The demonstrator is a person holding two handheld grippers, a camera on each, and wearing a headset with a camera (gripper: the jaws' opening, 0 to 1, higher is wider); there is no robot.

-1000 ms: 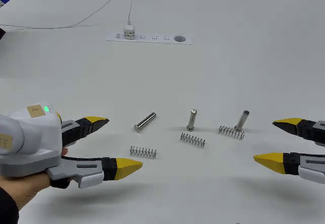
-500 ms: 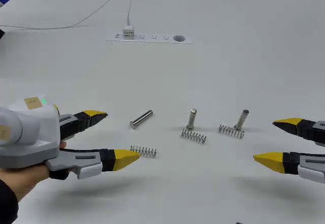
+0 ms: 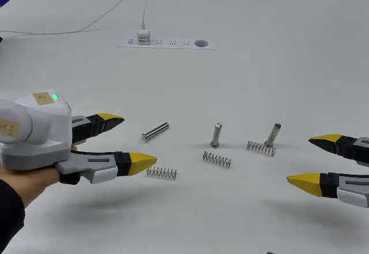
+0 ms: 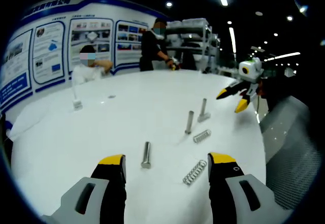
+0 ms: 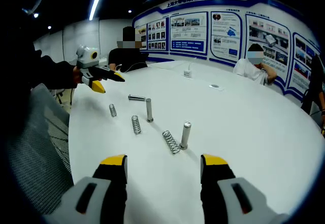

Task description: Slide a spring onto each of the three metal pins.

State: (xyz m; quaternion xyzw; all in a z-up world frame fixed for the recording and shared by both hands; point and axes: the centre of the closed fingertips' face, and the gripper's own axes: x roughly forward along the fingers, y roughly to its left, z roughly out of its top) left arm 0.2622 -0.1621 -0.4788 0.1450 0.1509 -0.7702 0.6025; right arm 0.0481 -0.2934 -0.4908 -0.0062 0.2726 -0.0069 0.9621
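Note:
Three metal pins rest on the white table (image 3: 259,75). The left pin (image 3: 155,131) lies flat, while the middle pin (image 3: 216,135) and the right pin (image 3: 273,134) stand on their heads. Loose springs lie in front of them: left spring (image 3: 161,173), middle spring (image 3: 217,159), right spring (image 3: 260,148). My left gripper (image 3: 138,140) hovers open just left of the lying pin (image 4: 146,155) and the left spring (image 4: 195,171). Off to the right my right gripper (image 3: 300,159) is open and empty, facing the right pin (image 5: 185,134) and its spring (image 5: 170,141).
A white power strip (image 3: 167,42) with a plugged charger (image 3: 143,35) and a cable lies at the back of the table. People sit and stand at the far side of the table (image 4: 152,41). The table's near edge curves close behind both grippers.
My left gripper has moved forward, its lower tip now level with the left spring. The lying pin sits slightly further left and flatter. The right gripper has stayed put.

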